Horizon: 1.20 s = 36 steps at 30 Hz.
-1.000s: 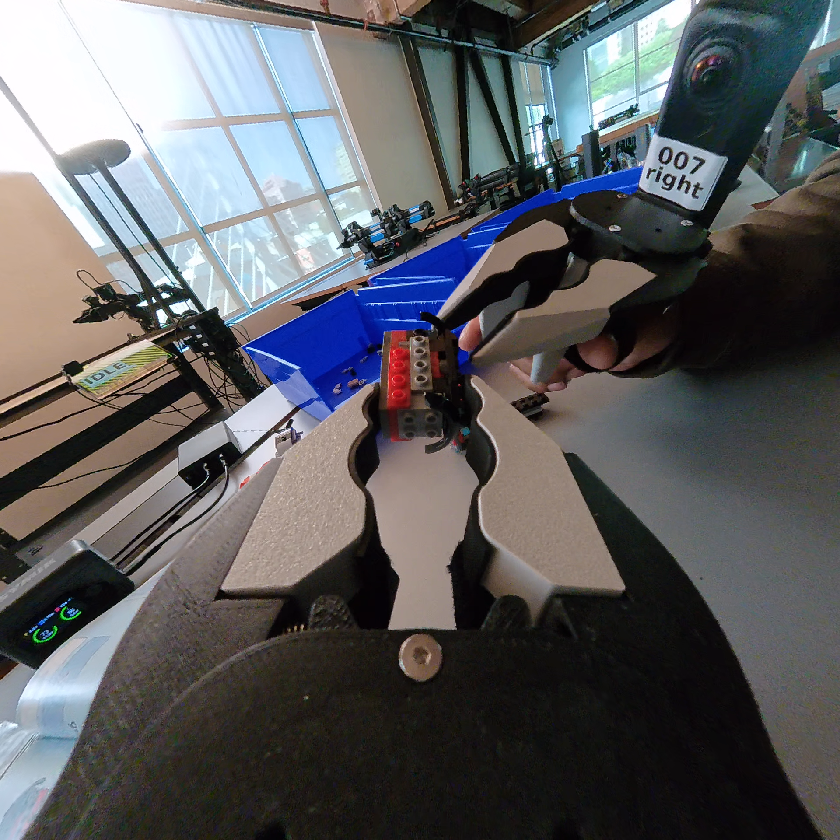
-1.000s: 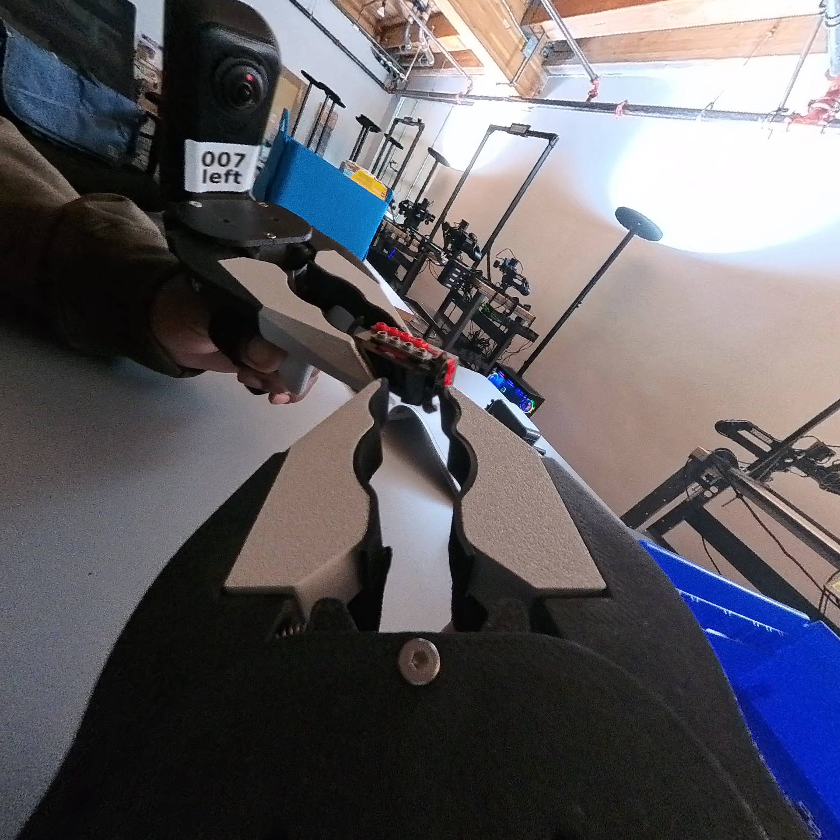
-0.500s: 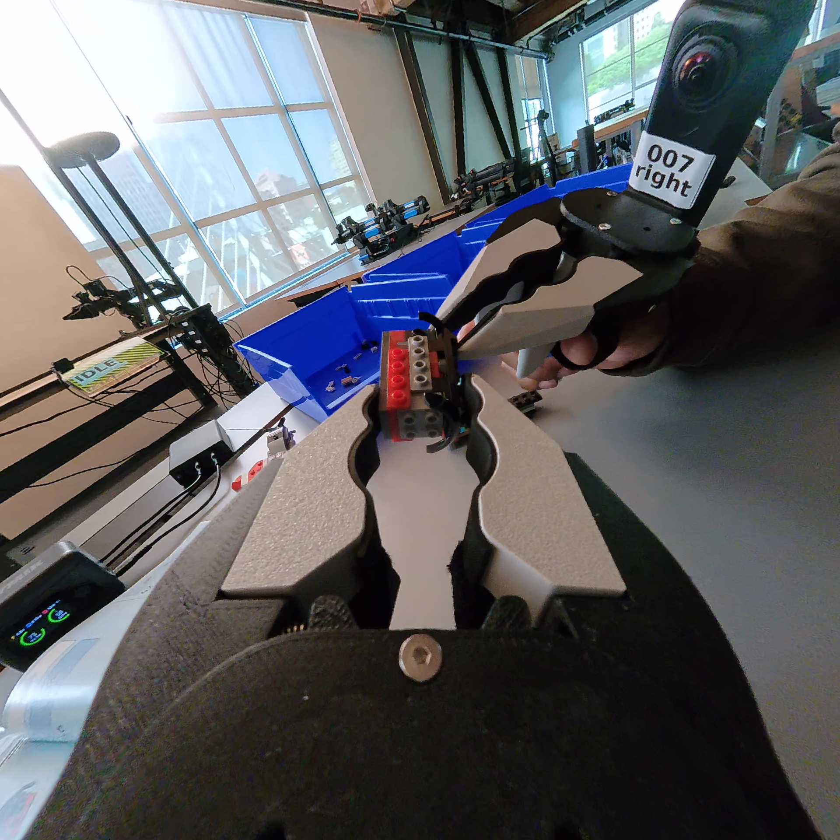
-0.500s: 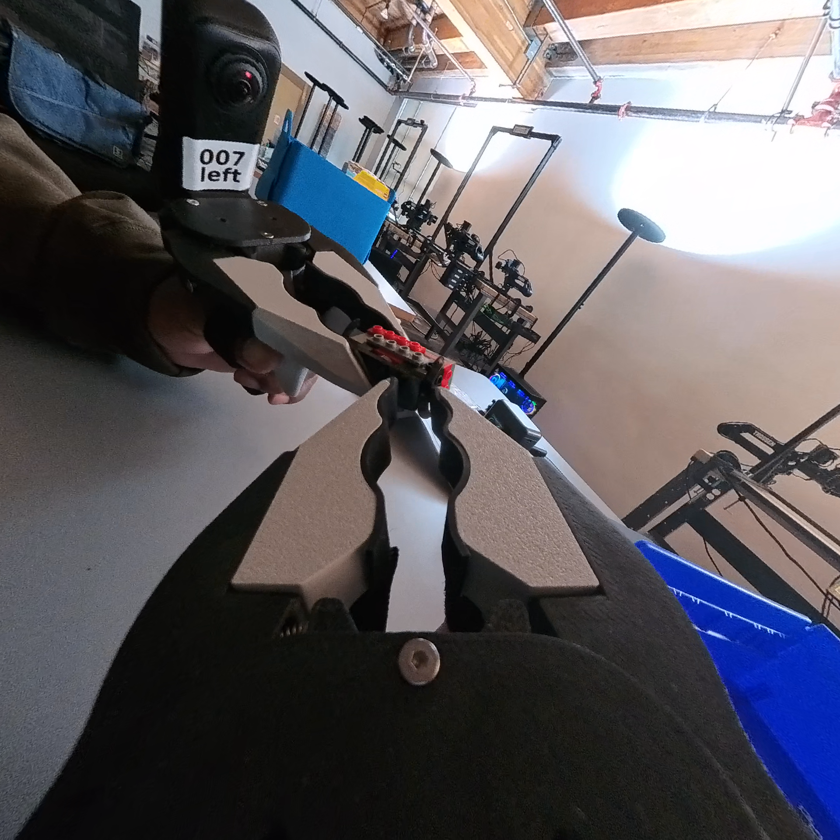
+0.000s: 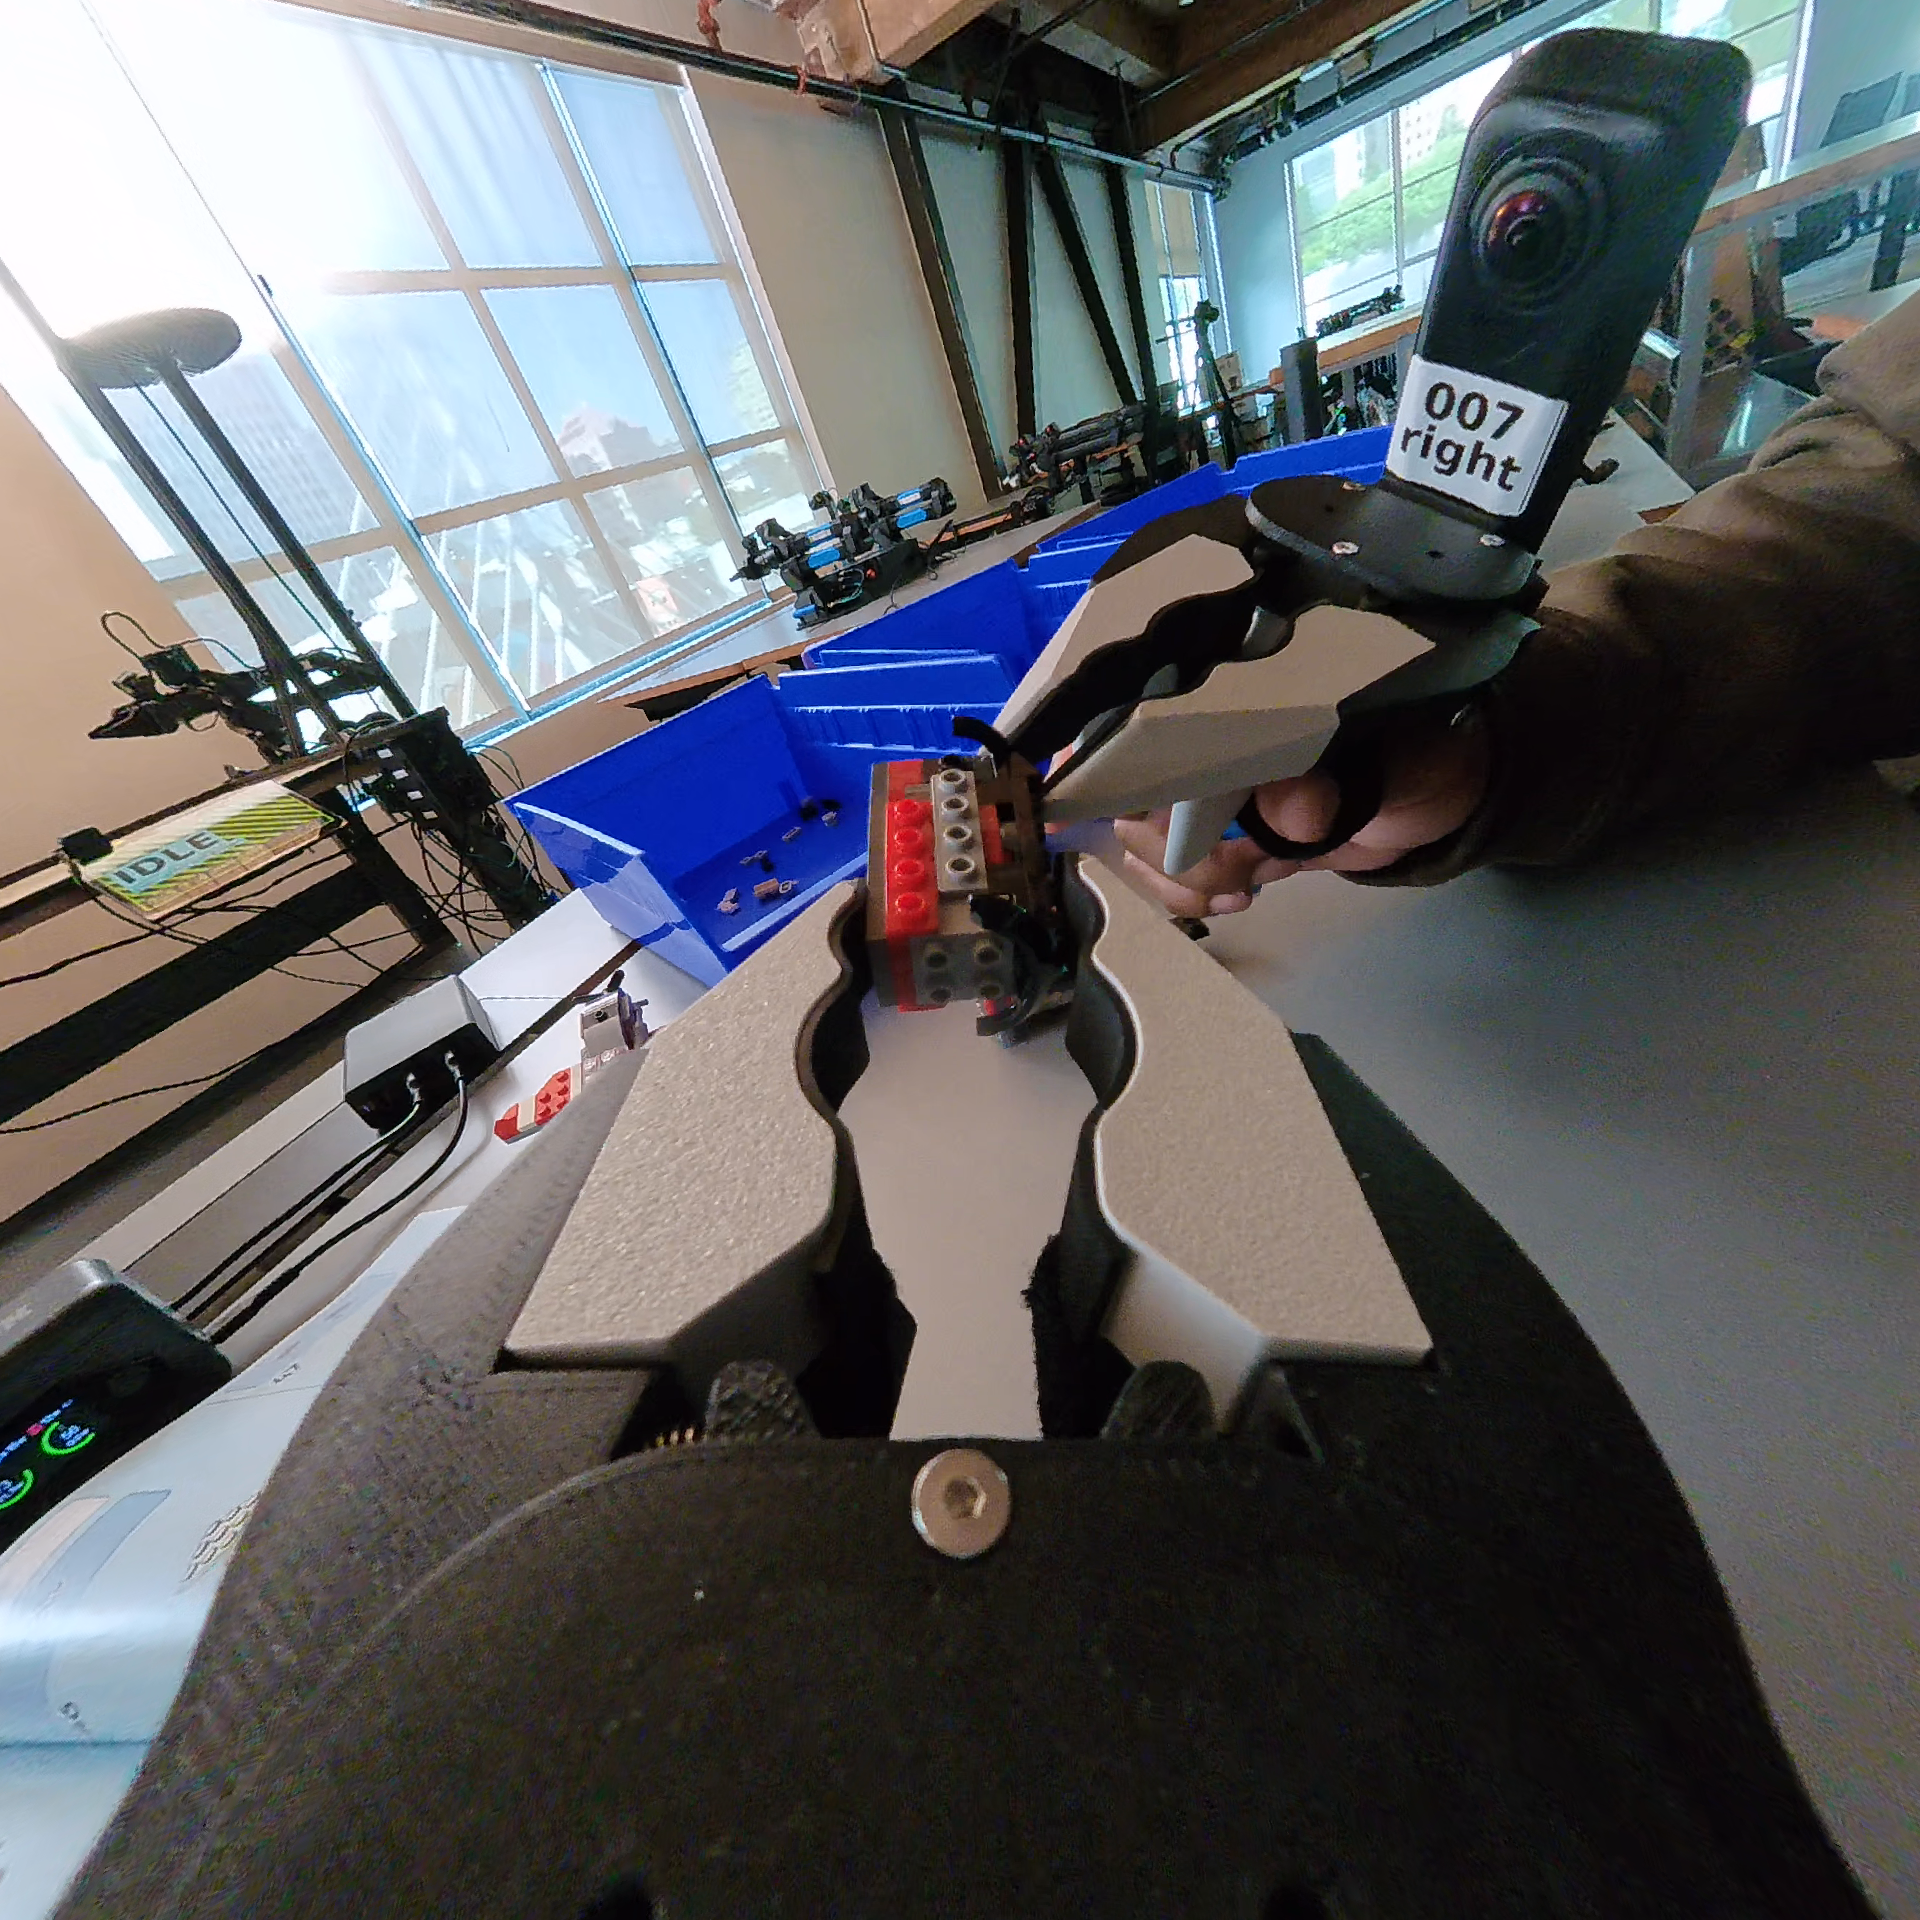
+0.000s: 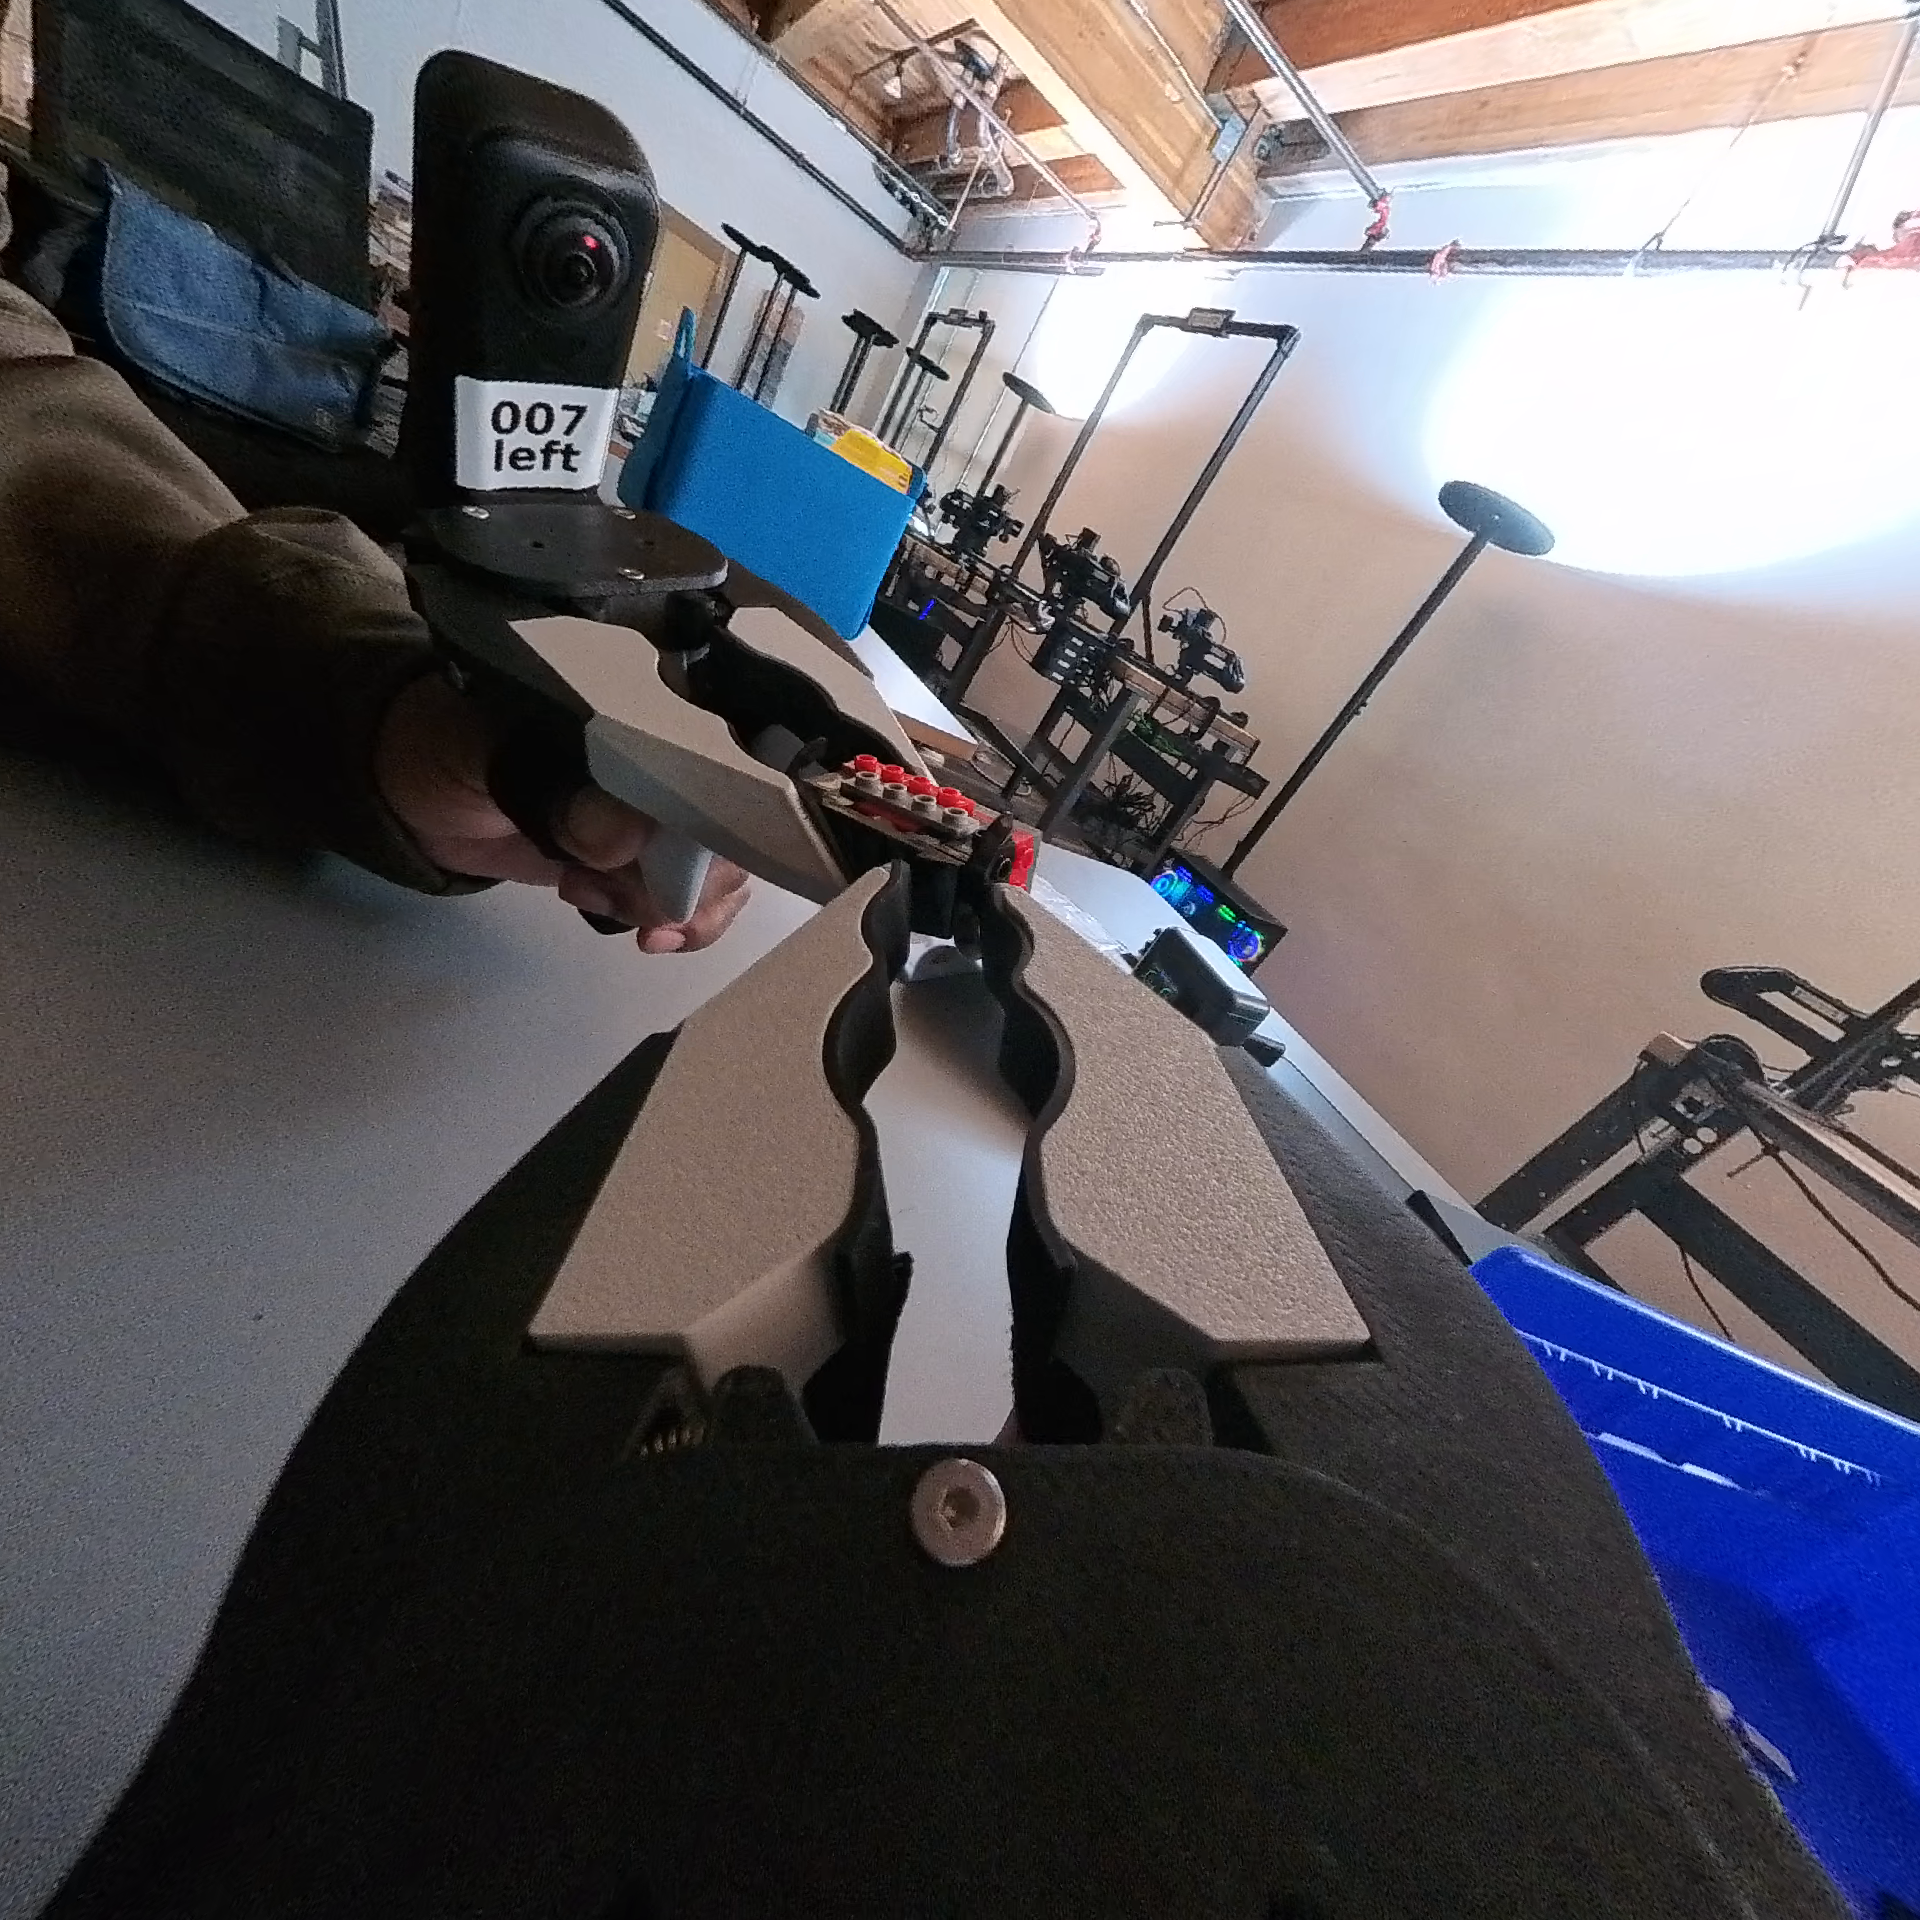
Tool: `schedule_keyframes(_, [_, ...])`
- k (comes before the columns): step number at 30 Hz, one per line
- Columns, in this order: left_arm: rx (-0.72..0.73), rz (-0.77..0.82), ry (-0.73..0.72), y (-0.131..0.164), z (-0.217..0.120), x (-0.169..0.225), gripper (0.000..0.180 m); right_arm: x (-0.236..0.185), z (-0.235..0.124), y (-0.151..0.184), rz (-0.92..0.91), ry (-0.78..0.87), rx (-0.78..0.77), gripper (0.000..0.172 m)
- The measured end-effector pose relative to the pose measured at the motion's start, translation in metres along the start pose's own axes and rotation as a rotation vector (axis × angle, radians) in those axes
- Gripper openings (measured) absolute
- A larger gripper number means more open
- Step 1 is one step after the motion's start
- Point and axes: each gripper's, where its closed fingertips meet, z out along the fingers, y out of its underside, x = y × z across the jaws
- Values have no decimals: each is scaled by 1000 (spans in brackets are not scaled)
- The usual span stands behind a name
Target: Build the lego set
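Observation:
My left gripper [image 5: 961, 920] is shut on a small brick assembly [image 5: 935, 883] of red, grey and black bricks and holds it above the grey table [image 5: 1558, 1195]. The assembly also shows in the right wrist view [image 6: 914, 805], held by the left gripper [image 6: 831, 821]. My right gripper [image 6: 943, 896] is shut on a black part [image 6: 938, 894] on the assembly's underside. In the left wrist view the right gripper [image 5: 1023, 774] reaches in from the upper right and meets the assembly's far end. A hand in a dark sleeve holds each gripper.
A blue bin [image 5: 727, 790] with several small parts stands behind the assembly; its rim also shows in the right wrist view [image 6: 1714, 1507]. Loose bricks [image 5: 540, 1101], a grey box with cables [image 5: 416, 1044] and a device with a lit screen [image 5: 62, 1403] lie at the left. The grippers are tip to tip, or close to it.
My right gripper's fingers closed from a wider gap onto the black part under the assembly and have stayed there. My left gripper has kept its hold on the assembly.

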Motion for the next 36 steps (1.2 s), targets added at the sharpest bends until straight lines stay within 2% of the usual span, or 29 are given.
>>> schedule_keyframes(22, [26, -51, 18, -2, -1, 0, 36, 1, 0, -2, 54, -9, 15, 14])
schedule_keyframes(26, [55, -161, 44, -1, 0, -2, 36, 3, 1, -3, 42, 18, 14, 16])
schedule_keyframes(30, [81, -265, 38, 0, -1, -10, 36, 6, 0, -4, 48, 34, 18, 26])
schedule_keyframes(36, [138, -425, 85, -3, -3, -14, 35, 9, 2, -3, 139, 32, 24, 27])
